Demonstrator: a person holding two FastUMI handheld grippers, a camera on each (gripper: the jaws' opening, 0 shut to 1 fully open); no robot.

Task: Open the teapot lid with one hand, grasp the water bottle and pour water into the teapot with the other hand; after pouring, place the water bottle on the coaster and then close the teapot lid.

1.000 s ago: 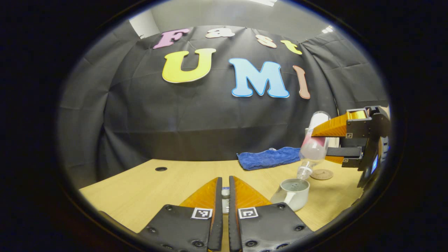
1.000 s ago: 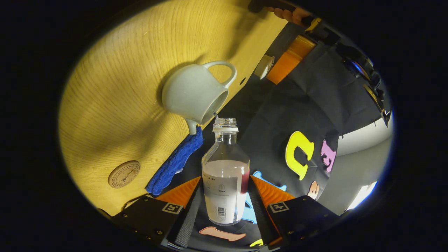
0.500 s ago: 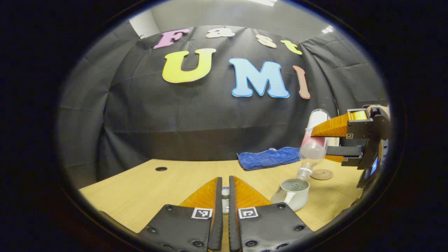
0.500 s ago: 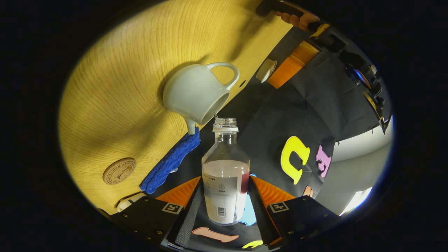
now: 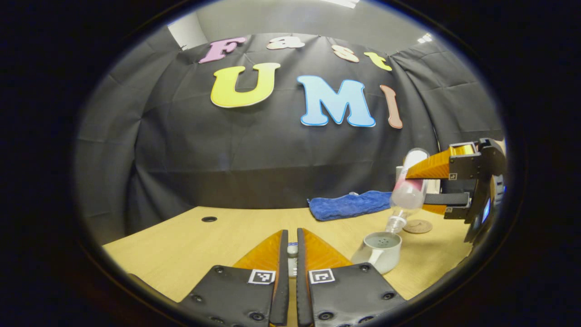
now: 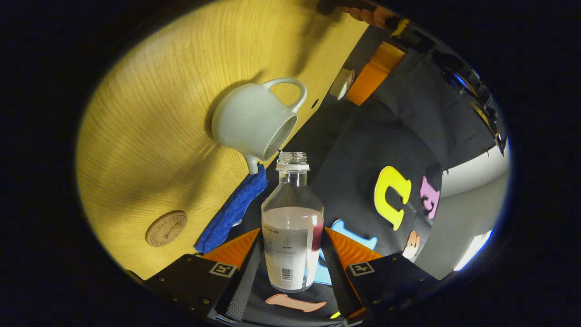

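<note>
Right gripper (image 6: 290, 254) clenched on water bottle (image 6: 292, 236), mouth tipped down just above open teapot (image 5: 380, 250) at lower right of left gripper view; coaster (image 5: 417, 226) near, behind teapot, on right gripper's side. Left gripper (image 5: 292, 254) at bottom centre, pinched on teapot lid (image 5: 292, 249), well apart from teapot

Light wooden tabletop (image 5: 190, 245): broad bare stretch on the left, open for passage, marked by one small dark round hole (image 5: 209, 219) near the back edge.

Right side, crowded: pale grey ceramic teapot (image 5: 380, 250), lid off; clear plastic water bottle (image 5: 405, 193) tilted mouth-down just above its opening; right gripper (image 5: 431, 181) clamped on the bottle, barring approach from that side.

Behind the teapot: folded blue cloth (image 5: 348, 205) along the back edge; round wooden coaster (image 5: 417, 226) nearby, top unoccupied.
</note>
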